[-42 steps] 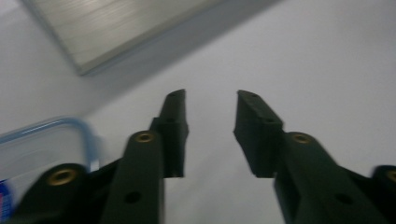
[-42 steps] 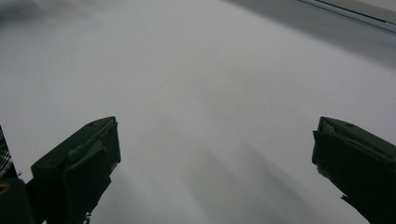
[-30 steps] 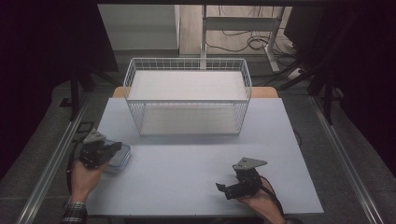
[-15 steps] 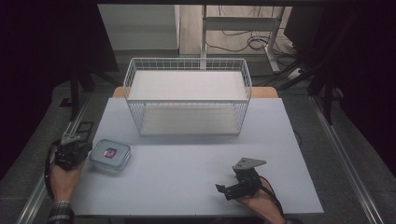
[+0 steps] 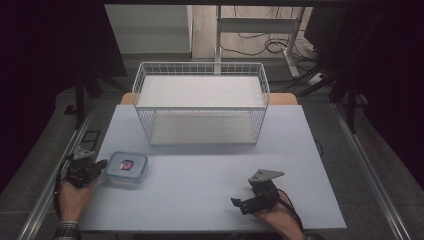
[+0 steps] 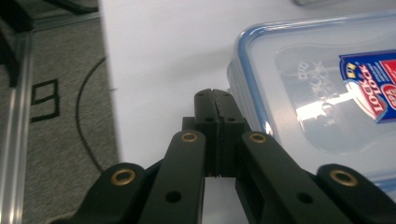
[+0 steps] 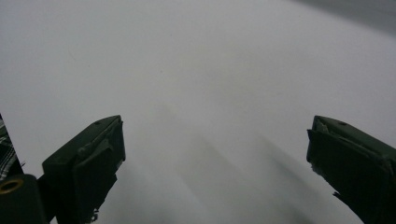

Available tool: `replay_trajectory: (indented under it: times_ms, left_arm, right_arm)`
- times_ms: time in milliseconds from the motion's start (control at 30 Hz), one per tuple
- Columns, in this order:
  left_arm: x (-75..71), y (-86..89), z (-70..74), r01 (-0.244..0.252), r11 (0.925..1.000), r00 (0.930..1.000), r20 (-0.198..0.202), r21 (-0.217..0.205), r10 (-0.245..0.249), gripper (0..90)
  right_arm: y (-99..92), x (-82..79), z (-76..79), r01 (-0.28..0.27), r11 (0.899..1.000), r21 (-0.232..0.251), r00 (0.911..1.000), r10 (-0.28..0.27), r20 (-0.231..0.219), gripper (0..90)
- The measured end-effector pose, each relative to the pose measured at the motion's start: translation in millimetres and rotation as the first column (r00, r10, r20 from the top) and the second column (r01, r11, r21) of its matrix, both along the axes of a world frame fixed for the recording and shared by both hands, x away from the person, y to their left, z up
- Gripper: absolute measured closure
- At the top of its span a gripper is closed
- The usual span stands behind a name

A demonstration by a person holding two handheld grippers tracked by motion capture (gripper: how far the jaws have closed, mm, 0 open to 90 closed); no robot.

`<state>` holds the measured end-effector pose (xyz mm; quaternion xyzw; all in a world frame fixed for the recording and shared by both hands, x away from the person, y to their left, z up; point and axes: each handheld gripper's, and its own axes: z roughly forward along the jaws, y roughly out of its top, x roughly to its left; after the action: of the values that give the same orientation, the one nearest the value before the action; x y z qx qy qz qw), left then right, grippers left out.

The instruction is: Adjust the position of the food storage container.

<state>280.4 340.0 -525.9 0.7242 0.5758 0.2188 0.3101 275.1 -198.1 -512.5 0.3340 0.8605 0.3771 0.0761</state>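
Container [image 5: 128, 166] sits just ahead of the closed left hand-held gripper [image 6: 215, 100]; spread those jaws before gripping its rim, I'd say.

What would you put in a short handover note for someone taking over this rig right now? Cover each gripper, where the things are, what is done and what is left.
Left gripper: jaws shut, empty, at the table's left edge, right beside the lidded plastic container; whether it touches the container cannot be told.
Right gripper: jaws wide open, empty, low over bare table at the near right.
Container: lid on, flat on the table near the front left, outside the wire basket.
Basket: at the far middle of the table, nothing in it.
Done: container sits on the table.
Left, probably: grip the container and move it, likely into the basket.
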Motion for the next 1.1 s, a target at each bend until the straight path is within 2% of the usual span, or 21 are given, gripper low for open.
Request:
replay_trajectory:
  times_ms: [267,367,500,600,733,933,1033,1100]
  left_arm:
    - [5.1,-33.6,1.1,0.086,0.9963,0.9963,0.004,-0.001,-0.086,90.0]
    - [6.8,-48.6,1.8,0.122,0.9925,0.9925,0.007,0.004,-0.122,90.0]
    - [8.0,-68.8,2.8,0.17,0.9854,0.9854,0.004,-0.006,-0.17,90.0]
    - [6.0,-84.2,3.7,0.213,0.977,0.977,0.006,0.003,-0.213,90.0]
    - [1.9,-106.0,5.5,0.255,0.9669,0.9669,0.01,-0.006,-0.255,90.0]
    - [-2.0,-140.4,8.8,0.332,0.9434,0.9433,0.02,-0.008,-0.331,90.0]
    - [-2.3,-155.5,10.1,0.362,0.9323,0.932,0.025,0.0,-0.362,90.0]
    - [-2.1,-164.3,10.4,0.377,0.926,0.9258,0.03,-0.009,-0.377,90.0]
  right_arm:
    - [-0.5,1.3,-1.4,0.002,1.0,-0.009,1.0,-0.002,-0.007,6.9]
    - [-0.9,2.2,-2.2,0.004,1.0,-0.002,0.9999,-0.004,-0.015,7.9]
    - [-1.7,2.0,-0.5,0.008,1.0,-0.001,1.0,-0.008,-0.002,8.8]
    - [-2.5,2.4,-0.2,0.013,1.0,-0.005,0.9999,-0.013,0.0,9.5]
    - [-3.3,2.8,0.0,0.017,1.0,-0.007,0.9999,-0.017,0.003,9.7]
    - [-4.0,2.8,0.7,0.019,1.0,-0.01,0.9998,-0.019,0.008,10.1]
    - [-3.7,3.1,0.0,0.019,1.0,-0.012,0.9998,-0.019,0.009,10.1]
    - [-3.6,3.0,0.0,0.018,1.0,-0.012,0.9998,-0.018,0.009,10.1]
